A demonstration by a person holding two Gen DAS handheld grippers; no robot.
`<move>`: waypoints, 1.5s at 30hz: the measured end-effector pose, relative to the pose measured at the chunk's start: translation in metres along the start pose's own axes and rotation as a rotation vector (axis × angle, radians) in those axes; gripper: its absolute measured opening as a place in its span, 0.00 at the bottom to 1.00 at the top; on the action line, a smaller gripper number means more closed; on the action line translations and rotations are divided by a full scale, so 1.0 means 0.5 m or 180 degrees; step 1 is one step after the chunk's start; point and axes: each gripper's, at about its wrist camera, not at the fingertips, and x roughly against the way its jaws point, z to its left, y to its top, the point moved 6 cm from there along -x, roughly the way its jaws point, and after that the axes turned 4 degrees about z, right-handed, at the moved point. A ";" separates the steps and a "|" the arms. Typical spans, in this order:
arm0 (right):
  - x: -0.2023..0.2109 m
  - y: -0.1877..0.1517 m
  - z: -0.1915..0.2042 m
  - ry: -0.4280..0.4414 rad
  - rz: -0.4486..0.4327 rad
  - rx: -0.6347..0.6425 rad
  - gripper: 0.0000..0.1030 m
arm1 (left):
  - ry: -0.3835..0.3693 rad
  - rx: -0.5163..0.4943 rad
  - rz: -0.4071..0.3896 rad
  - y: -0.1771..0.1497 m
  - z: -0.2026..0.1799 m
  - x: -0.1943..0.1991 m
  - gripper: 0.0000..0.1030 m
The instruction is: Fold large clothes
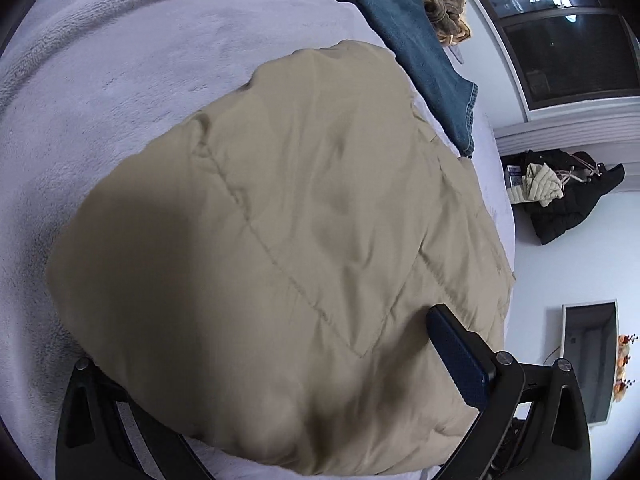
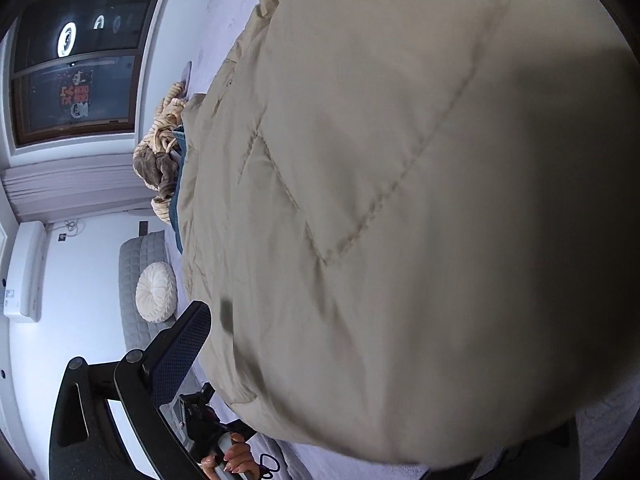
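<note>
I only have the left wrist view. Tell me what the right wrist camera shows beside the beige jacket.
Observer: A round white cushion rests against a grey quilted pad, past the jacket.
Operator: Report the gripper fingers on that side.
Observer: One finger shows beside the jacket's edge; the other is hidden behind the fabric.
Operator: Say what is below it.
Observer: A hand, its fingers curled, shows at the bottom edge.
</note>
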 end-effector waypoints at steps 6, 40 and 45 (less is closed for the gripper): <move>0.001 0.002 -0.005 0.0137 -0.0031 -0.0167 0.99 | -0.0096 -0.0203 -0.0230 0.026 -0.036 0.010 0.23; 0.254 -0.416 -0.151 -0.0345 0.0227 -0.0115 0.30 | 0.0800 -0.1325 0.0345 -0.436 0.176 0.352 0.28; 0.265 -0.413 -0.146 -0.0666 0.0394 -0.0039 0.46 | 0.1089 -0.1340 0.0351 -0.432 0.194 0.403 0.46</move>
